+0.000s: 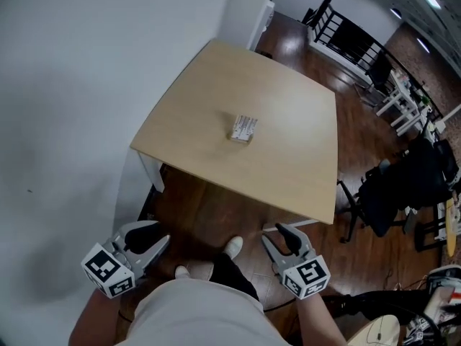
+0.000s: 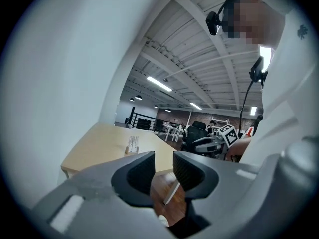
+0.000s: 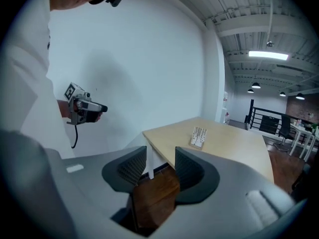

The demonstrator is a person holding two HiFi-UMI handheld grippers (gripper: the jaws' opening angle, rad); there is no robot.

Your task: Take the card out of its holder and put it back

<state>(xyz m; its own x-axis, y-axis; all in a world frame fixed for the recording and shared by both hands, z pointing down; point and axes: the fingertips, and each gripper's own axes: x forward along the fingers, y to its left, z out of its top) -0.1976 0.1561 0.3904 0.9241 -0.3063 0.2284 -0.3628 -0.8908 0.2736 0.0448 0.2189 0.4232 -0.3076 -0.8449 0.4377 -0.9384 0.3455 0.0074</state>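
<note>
Wall: I have a plain white wall (image 1: 86,85) filling 9 to 11 o'clock in the head view, and the table's left edge runs close along it.
Floor: Dark wood boards (image 1: 209,207) lie under the table and spread out toward 3 o'clock.
Table: The pale wood top (image 1: 288,143) sits at my 12 o'clock on white legs, and the holder stands on it.
Chair: A black office chair (image 1: 392,186) stands at 3 o'clock, near the table's right corner.
Left gripper: I hold the left gripper (image 1: 155,235) low at 7 o'clock, short of the table's near edge and touching nothing. In its own view the jaws stand apart with a clear gap. No object is between the pads; I see only floor and a table leg through the gap.
Right gripper: The right gripper (image 1: 274,234) hangs at 5 o'clock, level with the left one and also short of the table. Its own view shows the jaws spread wide and gripping nothing, with floor and a table leg showing between them.
Shoe: A white shoe (image 1: 232,246) is on the floor at 6 o'clock, between the two grippers.
Holder: The small tan holder (image 1: 240,138) rests near the middle of the table, at 12 o'clock from both grippers and well apart from them.
Card: The white printed card (image 1: 245,125) sits in the holder. The print is too small for me to read.
</note>
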